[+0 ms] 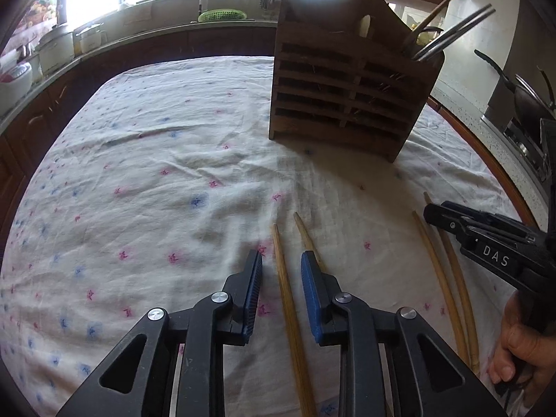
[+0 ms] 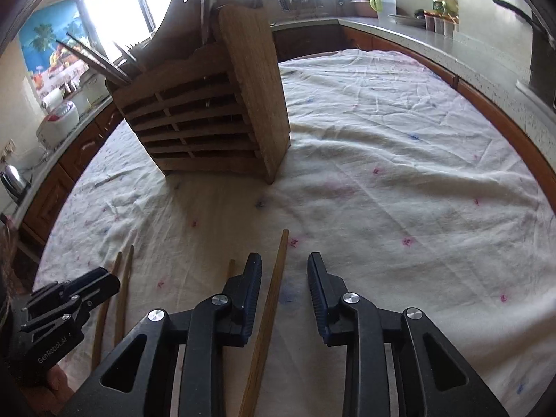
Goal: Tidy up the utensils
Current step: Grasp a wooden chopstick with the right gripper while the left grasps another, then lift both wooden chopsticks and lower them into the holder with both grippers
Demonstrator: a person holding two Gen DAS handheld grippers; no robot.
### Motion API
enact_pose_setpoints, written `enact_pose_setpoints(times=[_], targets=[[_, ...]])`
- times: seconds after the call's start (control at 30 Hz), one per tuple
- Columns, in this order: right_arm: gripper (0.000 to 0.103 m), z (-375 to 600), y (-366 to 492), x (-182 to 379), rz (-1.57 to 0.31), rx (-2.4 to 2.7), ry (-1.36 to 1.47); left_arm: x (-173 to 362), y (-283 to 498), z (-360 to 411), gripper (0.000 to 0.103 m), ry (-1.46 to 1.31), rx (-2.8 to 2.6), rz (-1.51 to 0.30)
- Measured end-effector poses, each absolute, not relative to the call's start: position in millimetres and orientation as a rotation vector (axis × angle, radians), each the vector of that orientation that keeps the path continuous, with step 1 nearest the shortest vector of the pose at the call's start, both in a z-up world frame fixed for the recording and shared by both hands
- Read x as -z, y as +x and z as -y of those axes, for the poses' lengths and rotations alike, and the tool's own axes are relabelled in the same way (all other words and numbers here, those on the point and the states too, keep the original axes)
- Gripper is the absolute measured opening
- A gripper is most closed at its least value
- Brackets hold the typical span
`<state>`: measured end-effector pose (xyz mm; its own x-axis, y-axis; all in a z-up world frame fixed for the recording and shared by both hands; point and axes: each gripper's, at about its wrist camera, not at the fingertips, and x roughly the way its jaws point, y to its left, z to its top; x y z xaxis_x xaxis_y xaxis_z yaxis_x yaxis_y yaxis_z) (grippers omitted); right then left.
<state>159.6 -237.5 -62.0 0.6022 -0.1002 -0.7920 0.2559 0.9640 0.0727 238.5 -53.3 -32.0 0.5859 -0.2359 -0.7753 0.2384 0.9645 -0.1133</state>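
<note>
A slatted wooden utensil holder (image 1: 347, 83) stands on the cloth-covered table with metal and wooden utensils (image 1: 448, 31) sticking out of it; it also shows in the right wrist view (image 2: 208, 114). My left gripper (image 1: 281, 260) is open, low over the cloth, with one wooden chopstick (image 1: 286, 295) between its jaws and a second (image 1: 307, 239) under the right finger. My right gripper (image 2: 285, 260) is open around another chopstick (image 2: 269, 309); a further one (image 2: 230, 267) peeks out by its left finger. Two pale chopsticks (image 1: 448, 288) lie under the right gripper's body (image 1: 486, 239).
The table wears a white floral cloth (image 1: 156, 173). Kitchen counters ring it, with rice cookers (image 1: 55, 48), a green basket (image 1: 222, 15), a pan on a stove (image 1: 524, 97) and jars (image 2: 441, 21). A hand (image 1: 517, 347) holds the right gripper.
</note>
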Motion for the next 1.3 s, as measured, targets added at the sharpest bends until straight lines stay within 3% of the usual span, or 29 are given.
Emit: enact_pose_setpoints(times=[0.1, 0.23, 0.33, 0.63, 0.97, 1.3], targets=[[0.028, 226, 164, 63, -0.915, 0.224, 0.101, 33, 237, 57, 0.014, 0.033, 0.266, -0.892], [0.009, 223, 166, 63, -0.918, 0.222, 0.073, 32, 238, 52, 0.006, 0.003, 0.278, -0.898], [0.006, 226, 164, 62, -0.912, 0.211, 0.097, 31, 238, 44, 0.004, -0.048, 0.295, -0.911], [0.005, 233, 132, 33, -0.822, 0.140, 0.239, -5, 212, 12, 0.003, -0.191, 0.365, -0.836], [0.005, 237, 83, -46, -0.613, 0.106, 0.287, -77, 157, -27, 0.003, -0.260, 0.414, -0.634], [0.005, 237, 54, -115, -0.409, 0.102, 0.282, -102, 126, -44, 0.003, -0.282, 0.426, -0.539]])
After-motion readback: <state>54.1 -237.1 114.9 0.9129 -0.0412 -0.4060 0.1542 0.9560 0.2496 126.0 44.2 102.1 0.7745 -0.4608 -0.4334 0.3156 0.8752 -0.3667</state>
